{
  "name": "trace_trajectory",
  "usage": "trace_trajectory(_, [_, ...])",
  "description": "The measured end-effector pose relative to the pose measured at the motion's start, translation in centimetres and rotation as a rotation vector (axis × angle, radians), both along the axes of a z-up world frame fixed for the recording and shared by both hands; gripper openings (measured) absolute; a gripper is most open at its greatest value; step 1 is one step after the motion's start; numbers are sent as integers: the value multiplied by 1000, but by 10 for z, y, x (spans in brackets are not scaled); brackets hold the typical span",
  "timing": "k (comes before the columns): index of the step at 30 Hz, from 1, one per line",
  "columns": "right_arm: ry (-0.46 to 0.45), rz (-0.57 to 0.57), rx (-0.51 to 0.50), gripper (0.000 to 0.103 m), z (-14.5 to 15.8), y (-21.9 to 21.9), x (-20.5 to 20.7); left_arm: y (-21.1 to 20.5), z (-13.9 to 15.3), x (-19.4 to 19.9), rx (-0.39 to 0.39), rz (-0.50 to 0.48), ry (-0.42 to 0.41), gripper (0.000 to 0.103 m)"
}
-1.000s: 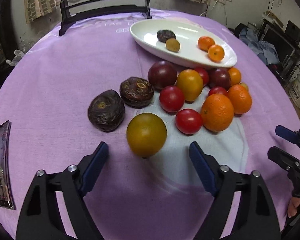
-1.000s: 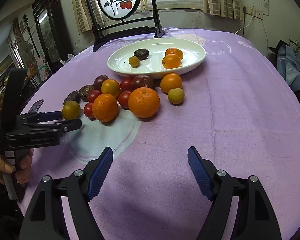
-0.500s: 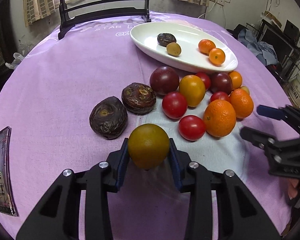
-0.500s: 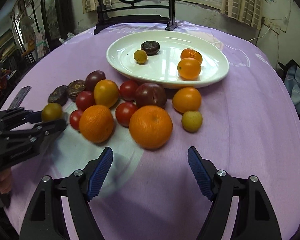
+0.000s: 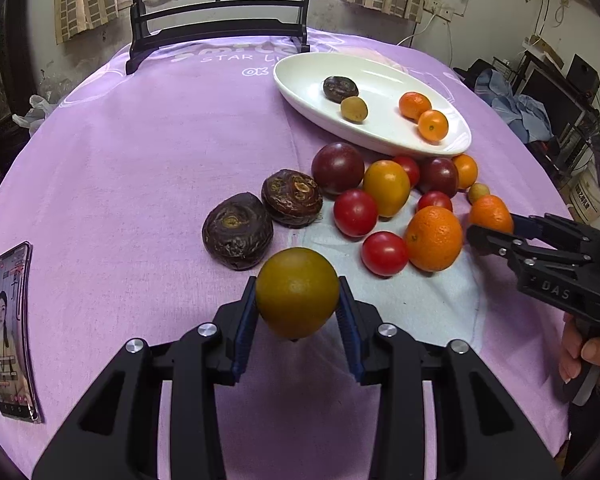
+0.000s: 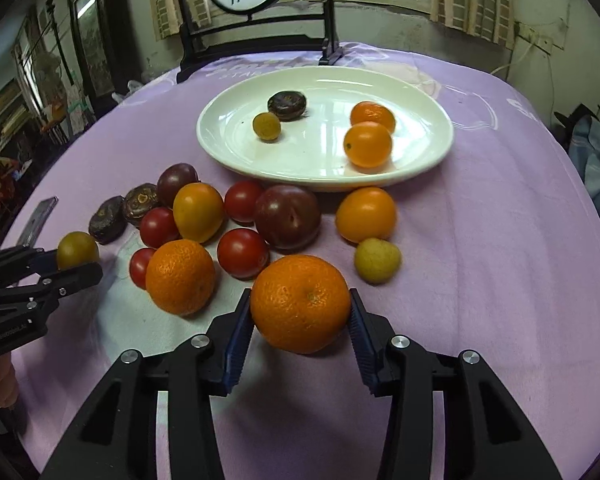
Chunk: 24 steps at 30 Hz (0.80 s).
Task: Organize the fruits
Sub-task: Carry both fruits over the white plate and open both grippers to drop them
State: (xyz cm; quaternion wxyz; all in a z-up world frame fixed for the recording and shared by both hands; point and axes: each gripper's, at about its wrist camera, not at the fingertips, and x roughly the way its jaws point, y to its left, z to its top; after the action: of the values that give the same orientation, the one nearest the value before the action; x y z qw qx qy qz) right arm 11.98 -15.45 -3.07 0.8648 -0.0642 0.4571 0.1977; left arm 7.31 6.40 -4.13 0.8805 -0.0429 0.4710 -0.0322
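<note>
Both pairs of fingers have closed since a second ago, when each stood wide open short of the heap. Now the left gripper (image 5: 298, 314) has its blue fingers (image 5: 245, 322) pressed against the flanks of the olive-yellow fruit (image 5: 297, 291), and the right gripper (image 6: 300, 322) has its own fingers (image 6: 359, 330) tight on either side of the large orange (image 6: 300, 303). Whether either fruit has left the cloth is hard to tell.

Outward from the fingers lies the rest of the heap on the purple-covered counter (image 5: 148, 152): red tomatoes, dark plums, a second orange (image 6: 180, 276) and two wrinkled dark fruits (image 5: 238, 230). Beyond them sits the white plate (image 6: 432, 104), already holding four small fruits.

From the right gripper, the plate lies straight ahead past the heap; from the left it is ahead and off to the right. The right hand is probably nearer, so its orange likely has the shorter carry, lifted over the pile, not pushed through it. A phone (image 5: 12, 332) lies at the left edge.
</note>
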Motion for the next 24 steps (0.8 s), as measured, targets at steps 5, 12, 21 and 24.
trace_trajectory(5, [-69,-22,65,46,30,-24,-23,-12,18,-5,15,-39,-34,37])
trace_trajectory(12, [-211,-16,111,46,84,-41,-28,-32,65,14,34,-106,-123,37])
trace_trajectory(21, [-208,67,81,46,86,1,36,-52,92,99,48,-128,-170,37])
trace_trajectory(24, [-170,92,45,46,68,22,62,-51,79,133,70,-108,-133,37])
